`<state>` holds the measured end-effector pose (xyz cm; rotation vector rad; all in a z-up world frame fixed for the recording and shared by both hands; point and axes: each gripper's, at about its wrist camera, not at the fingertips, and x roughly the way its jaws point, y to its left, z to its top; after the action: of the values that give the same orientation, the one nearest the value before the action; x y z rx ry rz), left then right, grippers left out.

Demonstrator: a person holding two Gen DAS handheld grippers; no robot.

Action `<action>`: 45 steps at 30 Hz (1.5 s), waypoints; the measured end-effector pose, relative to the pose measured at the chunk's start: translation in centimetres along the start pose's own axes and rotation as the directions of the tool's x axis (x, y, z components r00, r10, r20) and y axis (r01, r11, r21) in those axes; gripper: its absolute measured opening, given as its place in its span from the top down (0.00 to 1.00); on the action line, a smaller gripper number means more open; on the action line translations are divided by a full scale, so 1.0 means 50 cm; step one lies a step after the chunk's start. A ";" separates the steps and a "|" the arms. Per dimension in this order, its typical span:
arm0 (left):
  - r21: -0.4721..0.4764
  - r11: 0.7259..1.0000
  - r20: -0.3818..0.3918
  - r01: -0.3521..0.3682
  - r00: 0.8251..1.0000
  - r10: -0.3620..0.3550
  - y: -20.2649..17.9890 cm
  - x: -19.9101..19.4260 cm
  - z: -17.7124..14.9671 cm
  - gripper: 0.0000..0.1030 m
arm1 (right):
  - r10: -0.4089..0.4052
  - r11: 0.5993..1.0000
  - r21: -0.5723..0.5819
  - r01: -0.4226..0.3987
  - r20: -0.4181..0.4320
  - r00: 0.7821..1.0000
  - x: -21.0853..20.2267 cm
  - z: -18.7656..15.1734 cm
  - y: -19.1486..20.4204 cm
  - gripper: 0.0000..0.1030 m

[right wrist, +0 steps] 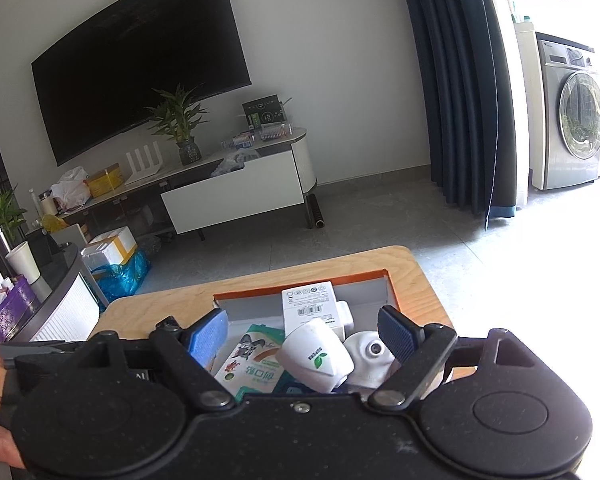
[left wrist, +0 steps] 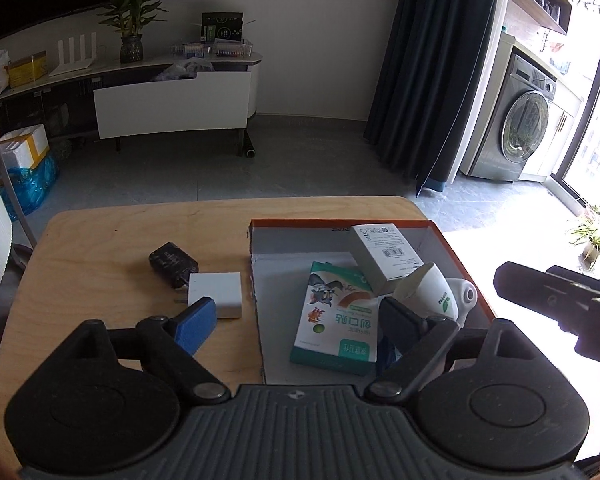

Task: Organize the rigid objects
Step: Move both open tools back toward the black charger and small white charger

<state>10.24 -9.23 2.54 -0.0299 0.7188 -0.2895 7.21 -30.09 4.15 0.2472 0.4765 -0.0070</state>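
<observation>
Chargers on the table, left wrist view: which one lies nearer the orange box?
The white charger, a flat block close beside the orange box wall. The black charger sits farther away, at its far-left corner.

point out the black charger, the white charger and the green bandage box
black charger [left wrist: 173, 263], left wrist view, middle of its top face
white charger [left wrist: 218, 289], left wrist view, centre of its flat top
green bandage box [left wrist: 336, 316], left wrist view, printed front face, lying in the orange tray

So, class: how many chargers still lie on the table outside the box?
2: a black charger and a white charger, touching, left of the box. Others may be hidden behind the tongs.
</observation>
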 end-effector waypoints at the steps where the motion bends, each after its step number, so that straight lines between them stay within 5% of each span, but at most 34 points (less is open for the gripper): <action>1: -0.006 1.000 0.001 -0.006 1.000 0.006 0.009 -0.005 -0.002 0.12 | 0.007 1.000 -0.005 -0.007 -0.007 1.000 0.002 -0.003 0.008 0.06; 15: -0.086 0.993 -0.001 -0.080 0.997 0.080 0.106 -0.032 -0.022 0.12 | 0.085 0.993 -0.070 -0.090 -0.066 0.994 0.033 -0.025 0.104 0.06; 45: -0.135 0.983 -0.027 -0.124 0.992 0.122 0.186 0.009 -0.024 0.11 | 0.147 0.976 -0.137 -0.168 -0.150 0.978 0.101 -0.053 0.184 0.06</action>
<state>12.11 -0.32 0.18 -0.1121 0.7547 -0.1222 11.10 -20.28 1.75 0.1385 0.5924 0.2018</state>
